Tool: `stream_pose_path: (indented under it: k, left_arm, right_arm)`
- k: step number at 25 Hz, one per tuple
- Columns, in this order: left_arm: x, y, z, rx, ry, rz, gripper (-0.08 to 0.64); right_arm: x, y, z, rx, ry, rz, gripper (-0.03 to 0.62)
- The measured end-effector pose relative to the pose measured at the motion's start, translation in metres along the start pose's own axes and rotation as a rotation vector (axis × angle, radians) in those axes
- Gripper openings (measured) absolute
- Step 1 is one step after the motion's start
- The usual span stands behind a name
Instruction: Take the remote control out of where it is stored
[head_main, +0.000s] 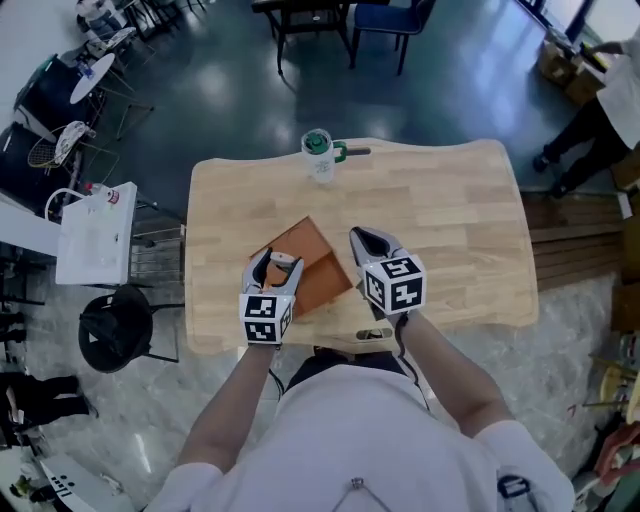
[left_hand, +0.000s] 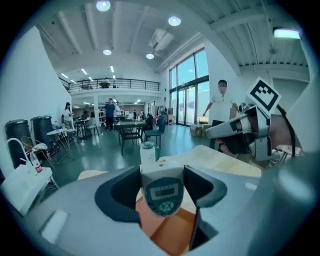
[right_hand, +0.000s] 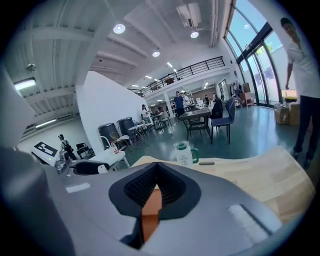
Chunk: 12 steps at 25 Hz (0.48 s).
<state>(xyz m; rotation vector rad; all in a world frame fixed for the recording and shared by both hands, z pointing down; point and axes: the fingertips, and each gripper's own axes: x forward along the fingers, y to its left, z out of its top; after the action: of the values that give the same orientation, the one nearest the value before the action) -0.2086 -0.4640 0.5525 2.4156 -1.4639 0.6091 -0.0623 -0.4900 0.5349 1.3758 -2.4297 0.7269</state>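
An orange-brown box (head_main: 312, 262) lies open on the wooden table (head_main: 450, 220), near its front edge. My left gripper (head_main: 277, 258) sits at the box's left corner. The left gripper view shows it (left_hand: 162, 176) shut on the remote control (left_hand: 162, 192), a white body with a teal face and a small display, held above the box (left_hand: 172, 231). My right gripper (head_main: 358, 238) is at the box's right edge. In the right gripper view its jaws (right_hand: 154, 186) are closed on a thin orange wall of the box (right_hand: 150, 212).
A clear jug with a green lid (head_main: 318, 155) stands at the table's far edge with a dark pen-like thing (head_main: 357, 151) beside it. A white side table (head_main: 95, 232) and black stool (head_main: 115, 330) stand left. A person (left_hand: 220, 112) stands beyond the table.
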Motion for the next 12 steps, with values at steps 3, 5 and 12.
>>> stream_pose_path:
  k: [3, 5, 12]
  left_arm:
    - [-0.023, 0.013, 0.028, -0.013, -0.074, 0.033, 0.282]
    - [-0.035, 0.020, 0.044, -0.011, -0.113, 0.048, 0.282]
    - [-0.055, 0.029, 0.075, 0.001, -0.191, 0.074, 0.281]
  right_arm:
    - [0.000, 0.016, 0.021, -0.030, -0.032, 0.023, 0.026]
    - [0.001, 0.025, 0.031, -0.045, -0.049, 0.034, 0.026]
    - [-0.003, 0.043, 0.055, -0.083, -0.090, 0.060, 0.026]
